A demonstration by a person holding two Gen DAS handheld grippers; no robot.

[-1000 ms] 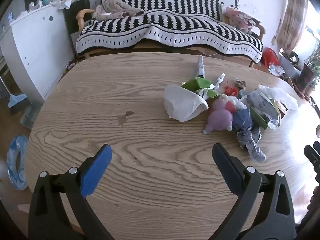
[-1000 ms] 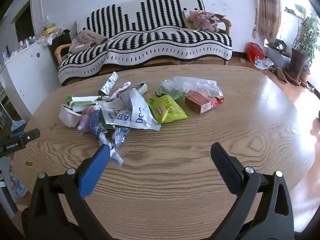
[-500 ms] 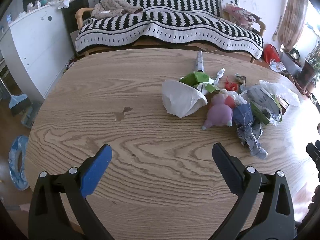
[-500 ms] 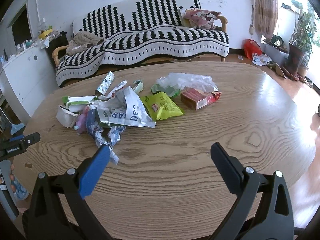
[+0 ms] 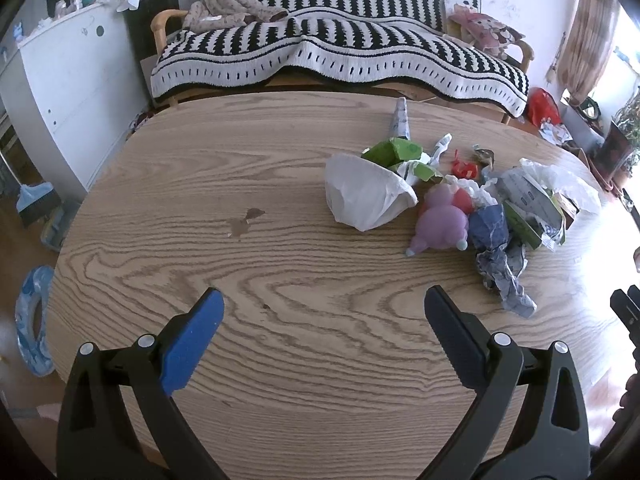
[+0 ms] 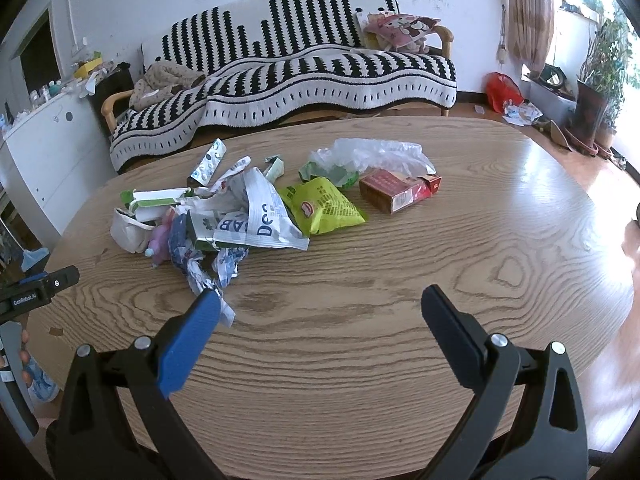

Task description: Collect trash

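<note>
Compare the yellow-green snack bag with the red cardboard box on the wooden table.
The yellow-green snack bag is a soft, flattened, wrinkled pouch; the red cardboard box is rigid and keeps its block shape. The bag touches the white printed wrapper in the pile; the box lies to its right, partly under clear plastic film, with an end flap open. Both lie untouched on the table, and both grippers are open.

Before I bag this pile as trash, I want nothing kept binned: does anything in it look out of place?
Yes. A purple toy lies among the wrappers, beside the white bowl; it looks intact, unlike the crumpled litter.
</note>
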